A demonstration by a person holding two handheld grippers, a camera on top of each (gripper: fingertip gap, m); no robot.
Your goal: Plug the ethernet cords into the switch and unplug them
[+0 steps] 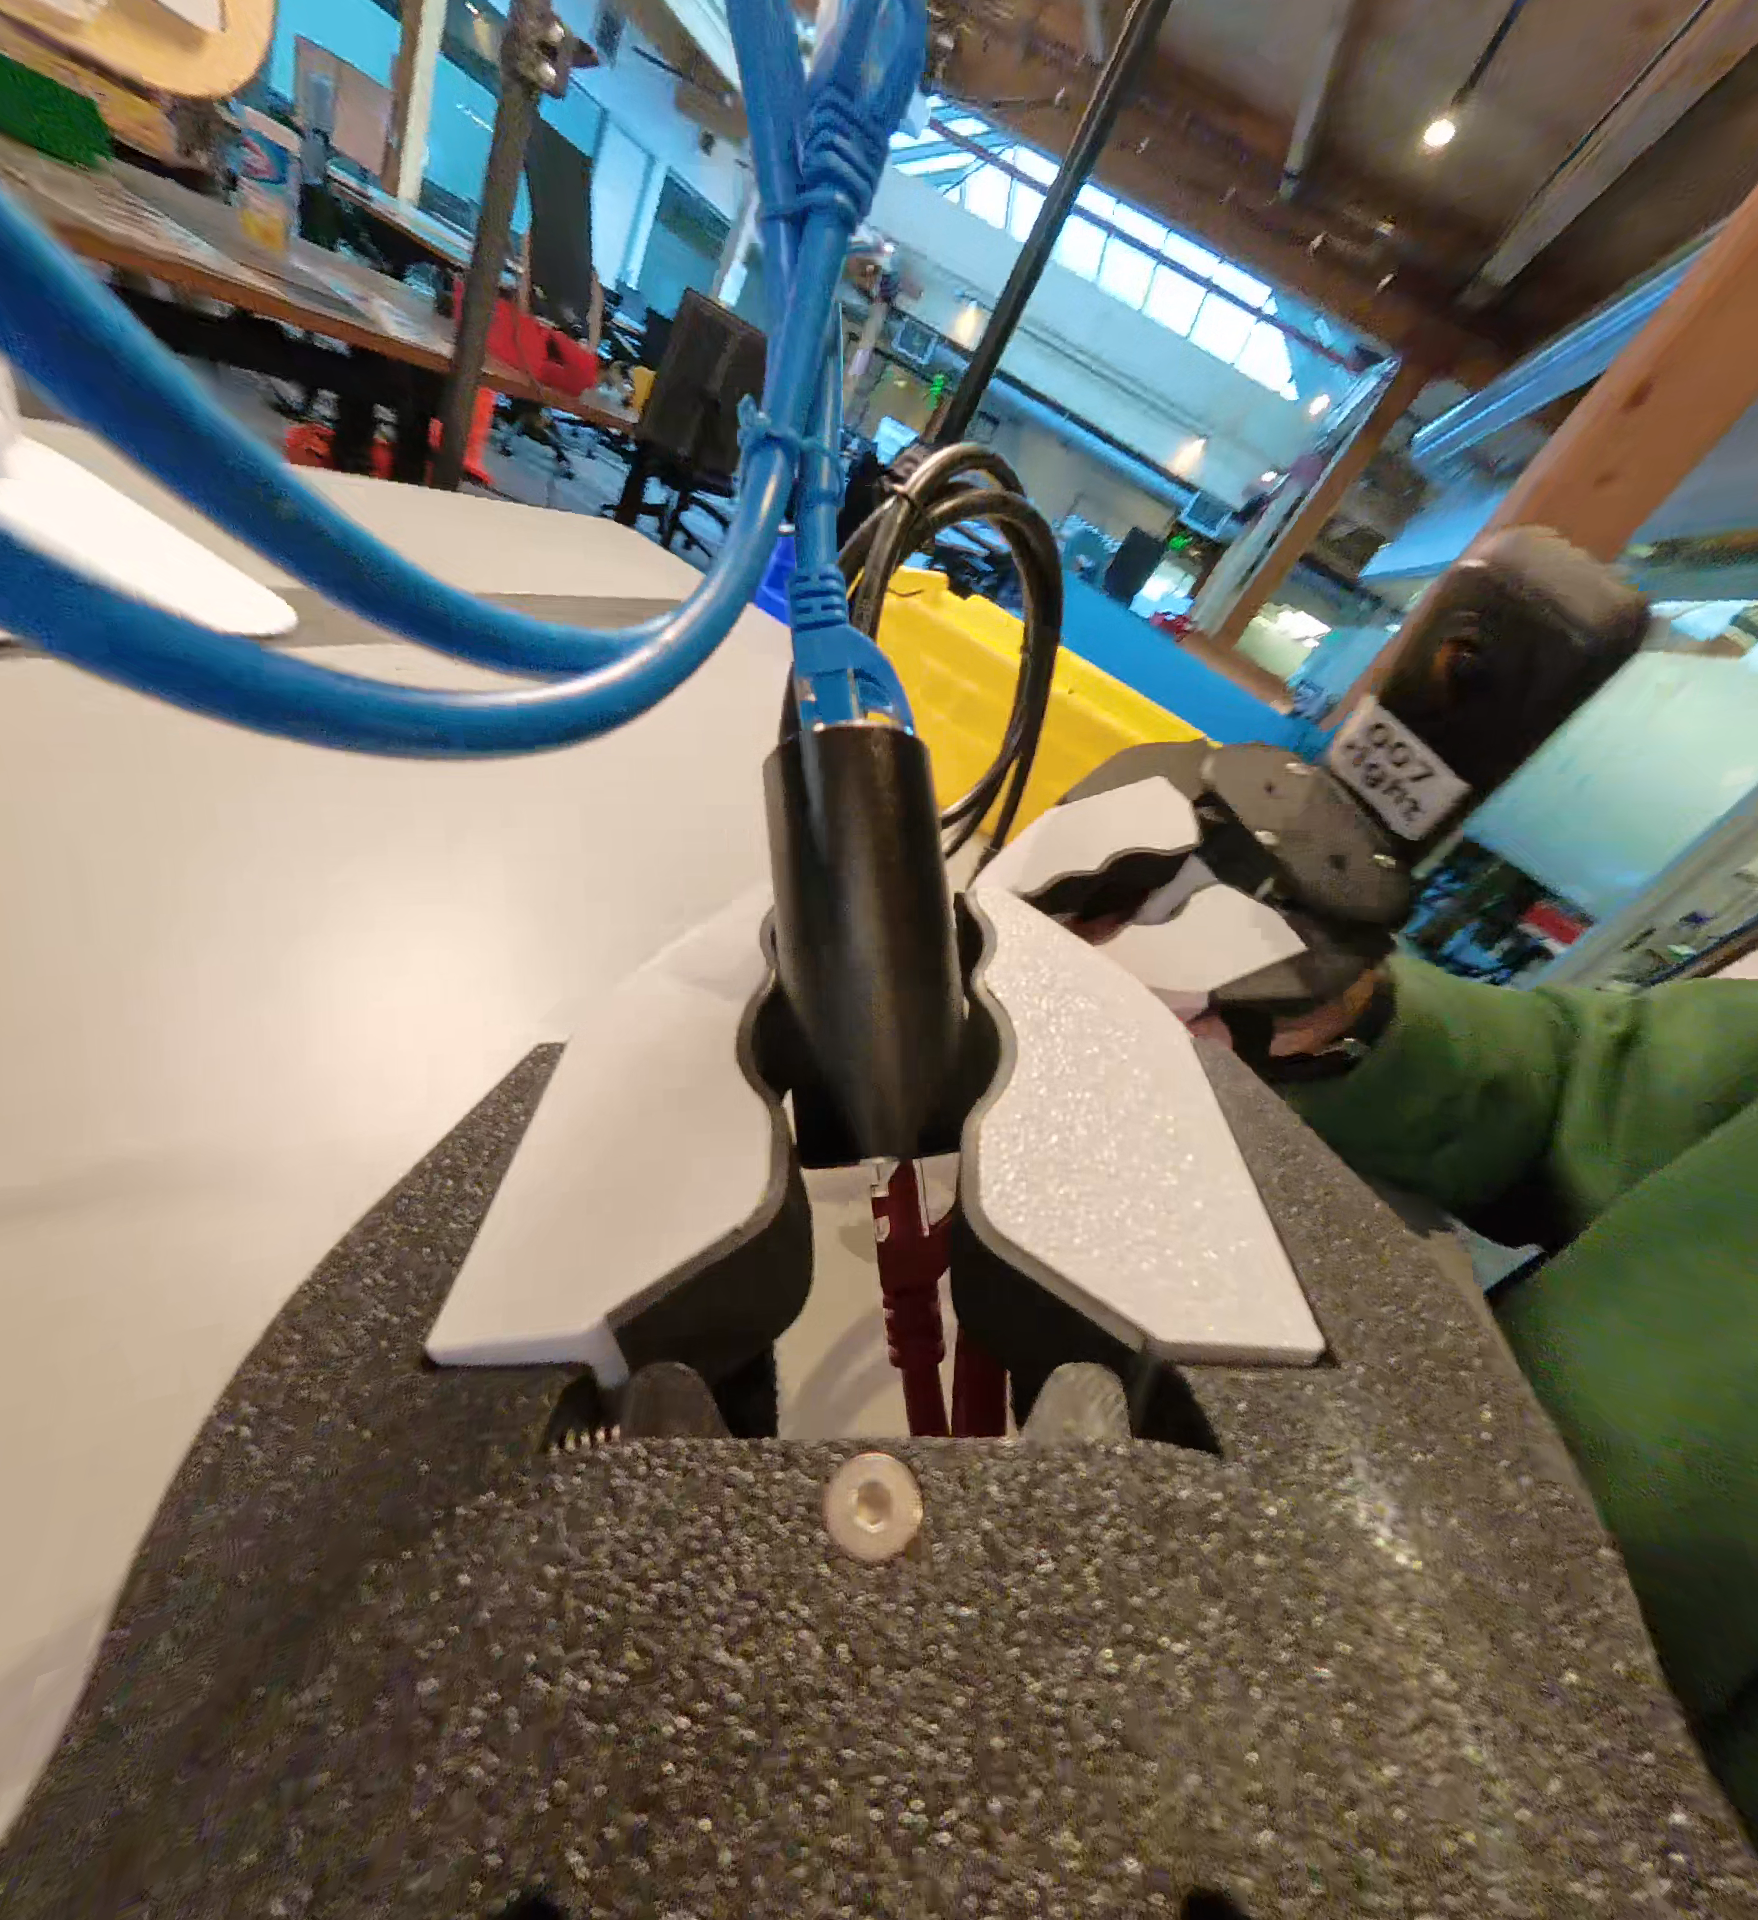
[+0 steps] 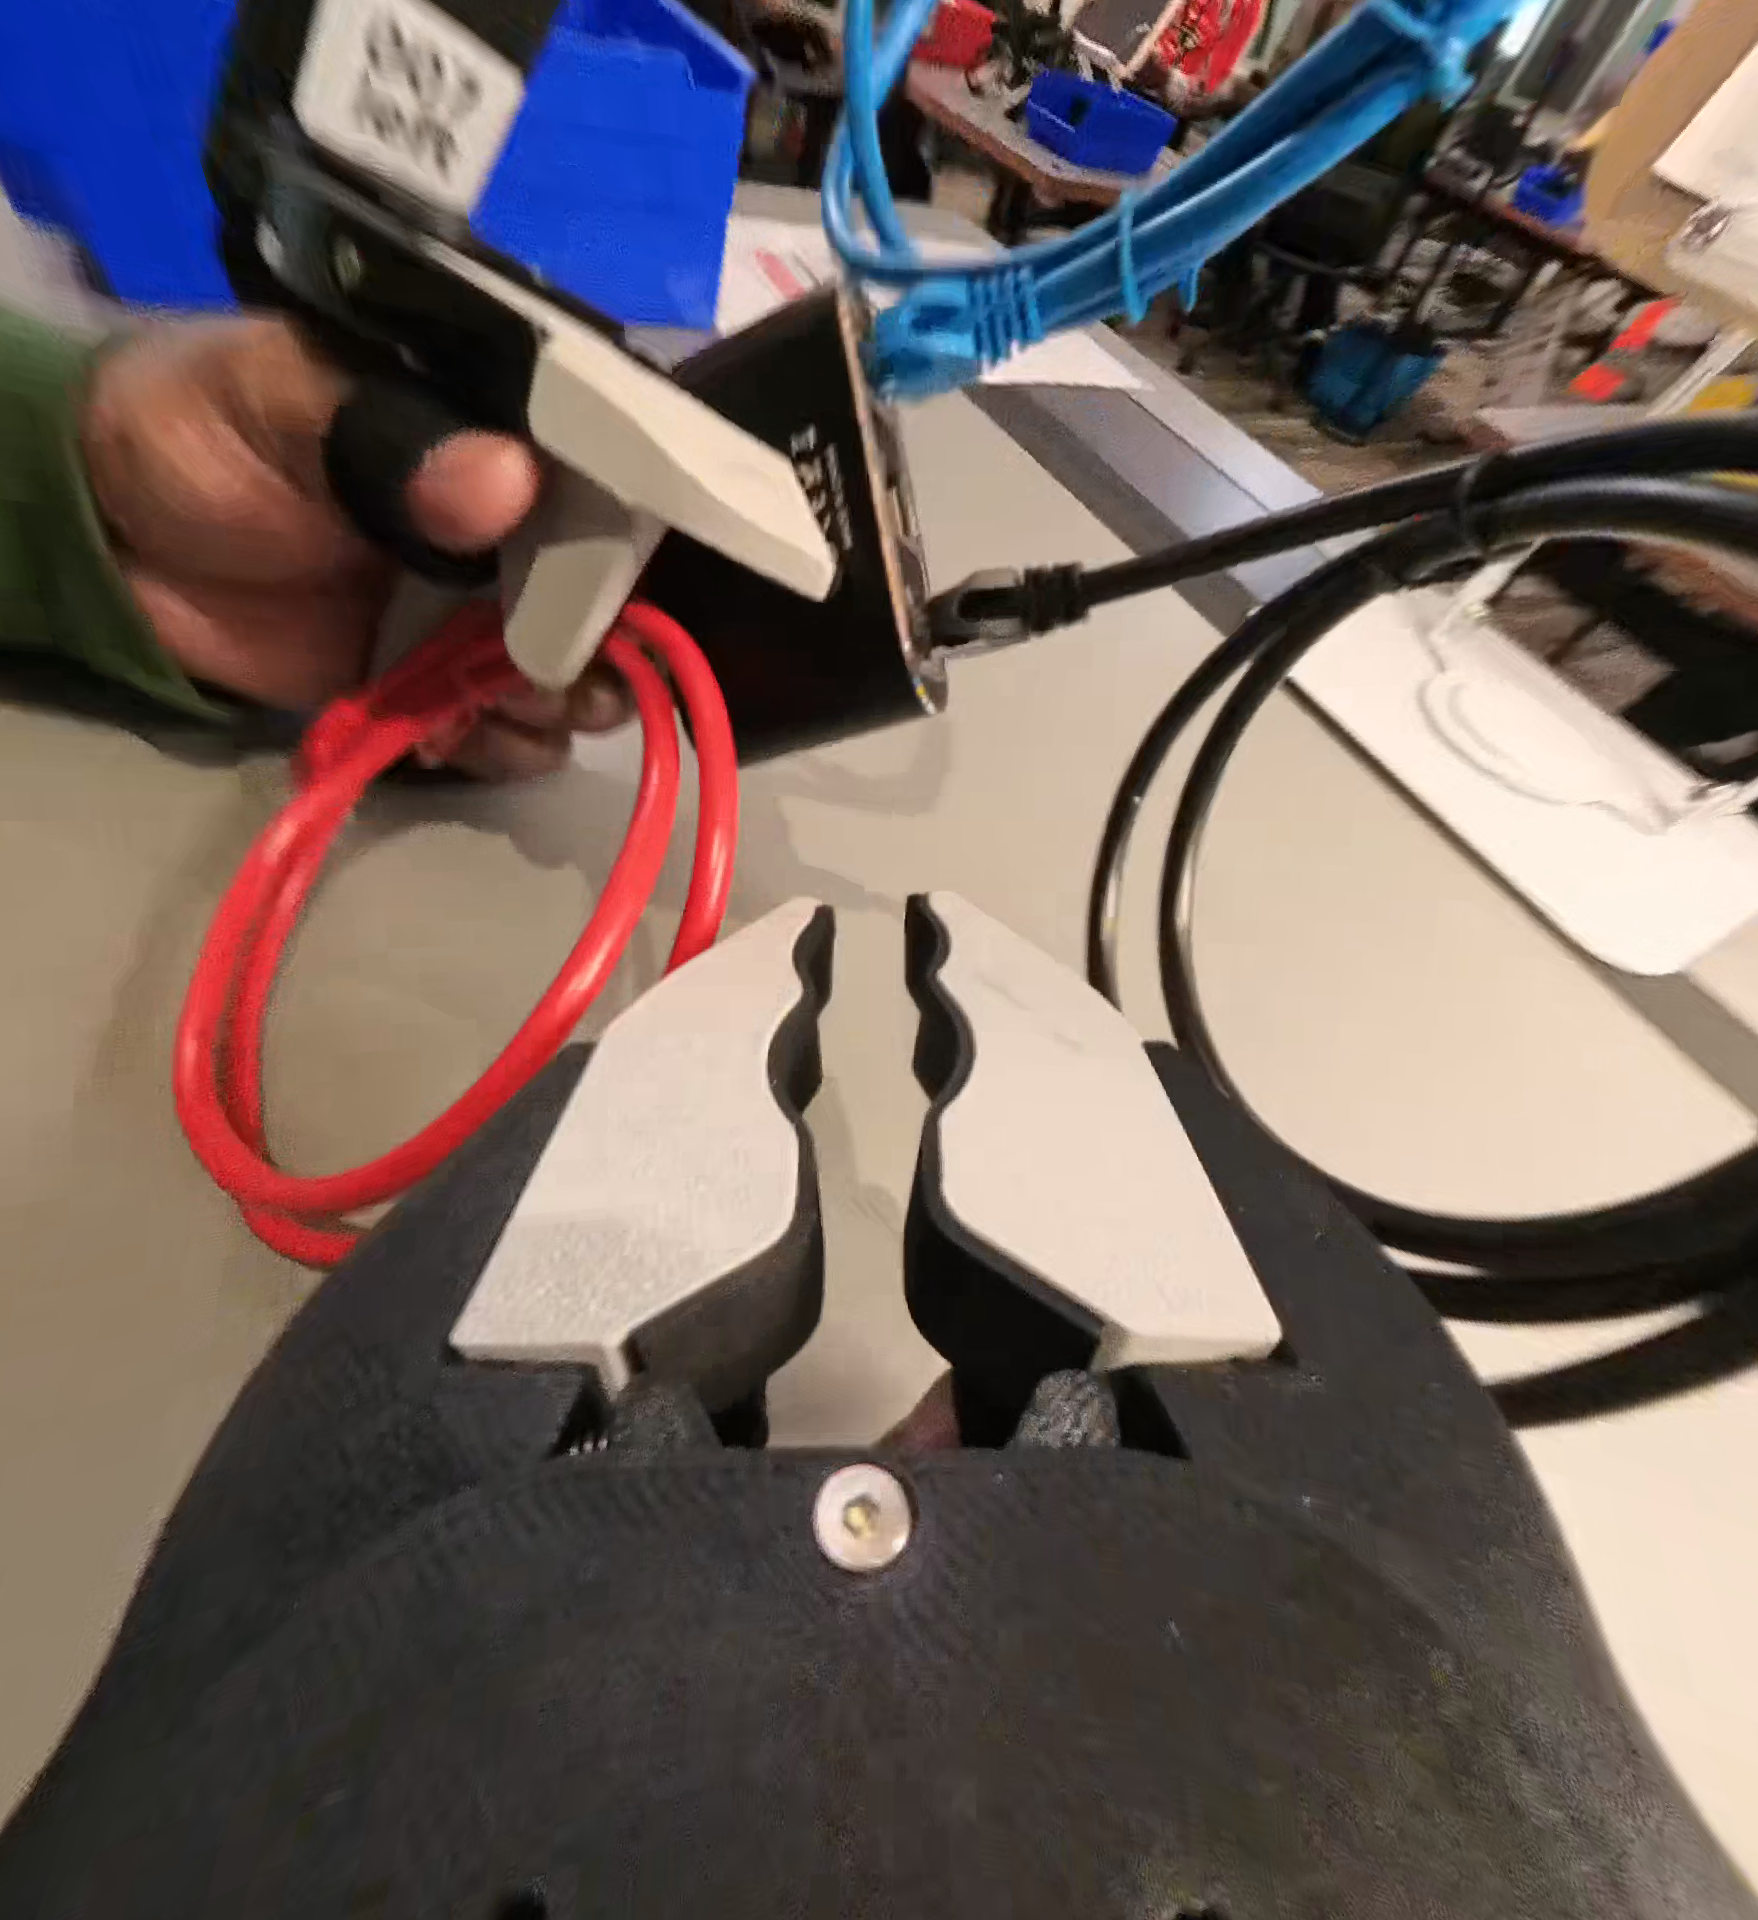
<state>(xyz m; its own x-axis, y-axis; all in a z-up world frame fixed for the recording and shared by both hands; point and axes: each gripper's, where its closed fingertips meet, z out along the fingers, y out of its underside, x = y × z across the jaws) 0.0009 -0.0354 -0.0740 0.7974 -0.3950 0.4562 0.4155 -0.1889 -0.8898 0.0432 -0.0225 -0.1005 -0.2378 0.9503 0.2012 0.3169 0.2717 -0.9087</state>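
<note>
The left gripper (image 1: 875, 1049) pinches the small black box-shaped network switch (image 1: 859, 935), lifted and tilted above the pale grey desk (image 2: 1270, 1039); its ports are hard to make out. A bright blue ethernet cord (image 2: 968, 312) and a thin black ethernet cord (image 2: 1010, 603) sit plugged in. A coiled red ethernet cord (image 2: 459, 935) lies beneath, partly hidden. The right gripper (image 2: 870, 935) hovers nearby, fingers slightly spread, empty. White lettering on the switch is blurred.

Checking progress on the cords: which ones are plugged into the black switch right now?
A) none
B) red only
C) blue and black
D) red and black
C: the blue cord's plug and the black cord's plug sit in the black switch's port face, while the red cord lies coiled on the table.
</note>
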